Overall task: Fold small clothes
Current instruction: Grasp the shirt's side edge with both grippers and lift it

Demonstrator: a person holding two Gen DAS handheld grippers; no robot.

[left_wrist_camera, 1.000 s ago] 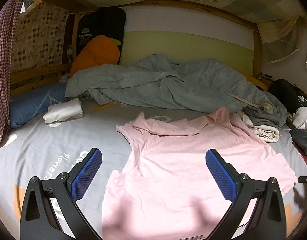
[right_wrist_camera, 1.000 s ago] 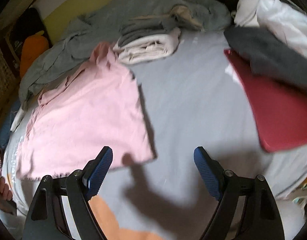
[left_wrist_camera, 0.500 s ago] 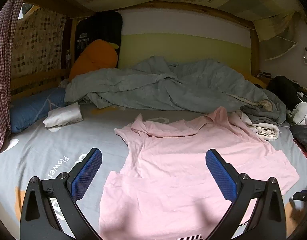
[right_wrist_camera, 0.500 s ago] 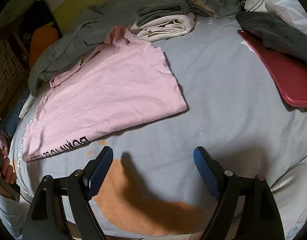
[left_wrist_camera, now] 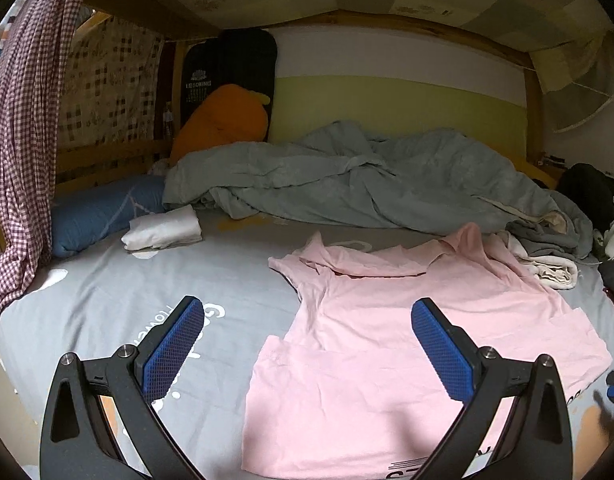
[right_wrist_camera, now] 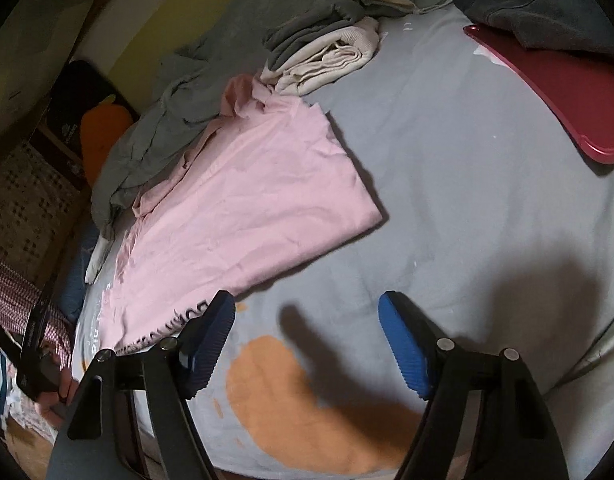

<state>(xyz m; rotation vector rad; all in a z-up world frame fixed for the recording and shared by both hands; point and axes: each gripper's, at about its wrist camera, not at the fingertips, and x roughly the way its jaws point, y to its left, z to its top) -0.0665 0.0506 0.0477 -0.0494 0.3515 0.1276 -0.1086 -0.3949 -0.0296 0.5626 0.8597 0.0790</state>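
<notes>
A: Where is the pink T-shirt (right_wrist_camera: 243,200) lying relative to the right tool (right_wrist_camera: 307,308)?

B: Ahead and to its left on the bed sheet (right_wrist_camera: 447,184), its printed hem edge just beside the left pad. Its jaws have just been closing a little but are standing apart, nothing between them.

A: And the left tool (left_wrist_camera: 307,316)?

B: Also gaping wide, empty, hovering over the shirt's (left_wrist_camera: 407,340) hem end. The long axis is running away from both tools, collar pointing toward the grey duvet (left_wrist_camera: 367,184).

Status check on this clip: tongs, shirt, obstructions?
Left tongs open, empty. Right tongs open, jaws just narrowed, nothing between. Pink shirt flat on bed, ungripped. Folded cream garment touches its far edge.
</notes>
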